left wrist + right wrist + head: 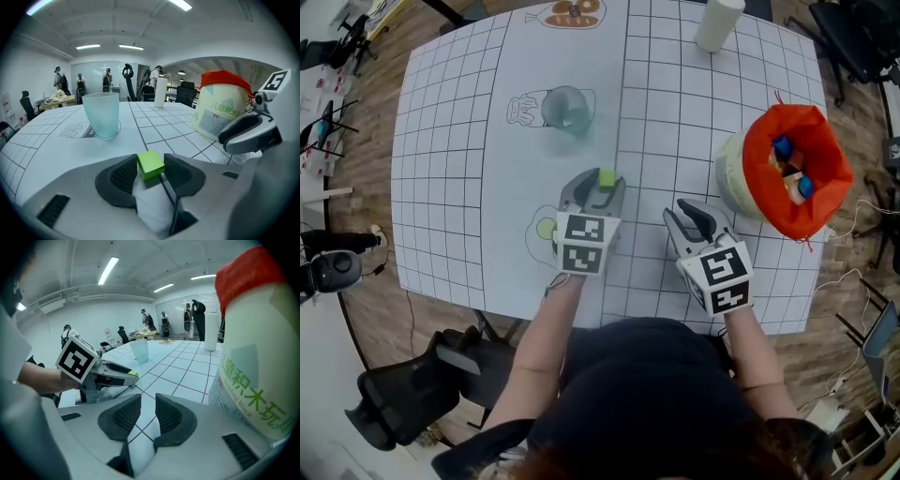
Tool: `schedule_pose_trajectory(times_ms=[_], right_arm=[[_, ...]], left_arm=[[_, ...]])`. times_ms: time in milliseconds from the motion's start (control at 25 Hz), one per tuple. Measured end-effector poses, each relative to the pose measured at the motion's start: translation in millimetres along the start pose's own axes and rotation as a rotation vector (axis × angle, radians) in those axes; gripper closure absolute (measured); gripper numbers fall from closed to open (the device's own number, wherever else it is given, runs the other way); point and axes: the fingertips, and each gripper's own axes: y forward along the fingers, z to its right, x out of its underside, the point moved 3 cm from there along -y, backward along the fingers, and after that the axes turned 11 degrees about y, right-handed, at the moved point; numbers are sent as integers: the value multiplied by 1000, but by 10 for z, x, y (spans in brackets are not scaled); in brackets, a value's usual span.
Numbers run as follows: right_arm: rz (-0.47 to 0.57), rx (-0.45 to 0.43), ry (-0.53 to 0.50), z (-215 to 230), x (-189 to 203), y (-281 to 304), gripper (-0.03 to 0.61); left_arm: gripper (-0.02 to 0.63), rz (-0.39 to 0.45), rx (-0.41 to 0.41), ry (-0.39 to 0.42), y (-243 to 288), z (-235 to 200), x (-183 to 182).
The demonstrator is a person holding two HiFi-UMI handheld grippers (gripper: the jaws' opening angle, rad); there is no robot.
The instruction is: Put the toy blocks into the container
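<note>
A small green block point(150, 163) sits between the pads of my left gripper point(151, 174), which is shut on it. In the head view that gripper point(596, 184) is at mid-table with the block point(607, 177) at its tips. The container point(787, 169), a white tub lined with a red bag, stands at the right and holds several coloured blocks. My right gripper point(688, 218) rests just left of the tub. Its jaws point(147, 416) stand apart with nothing between them. The tub point(262, 357) fills the right side of the right gripper view.
A pale blue cup point(566, 108) stands behind the left gripper on a printed outline. A white cylinder point(718, 23) is at the table's far edge. A green printed disc point(546, 228) lies by the left gripper. Office chairs and cables ring the gridded table point(450, 187).
</note>
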Motion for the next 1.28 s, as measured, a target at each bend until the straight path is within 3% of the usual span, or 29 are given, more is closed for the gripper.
schedule_pose_trajectory(times_ms=[360,560,840,1080,1280], right_arm=[[-1,2,-2,-20,7,9,474],[10,7,-11,-49,-7,-56,479],[68,17,-6,-60,-92,-276,480],[111,31,30,-13,-78,-570,480],[136,77,57,57,46,-842,480]], left_arm=[[430,-12,6,-1,-3,-12,5],[431,23,14,19,-114,18,-126],[431,158,96,92,-486,195,-815],[431,302,163,236,-776,542,-1482],[431,407,275,308,-863,952,-1925]])
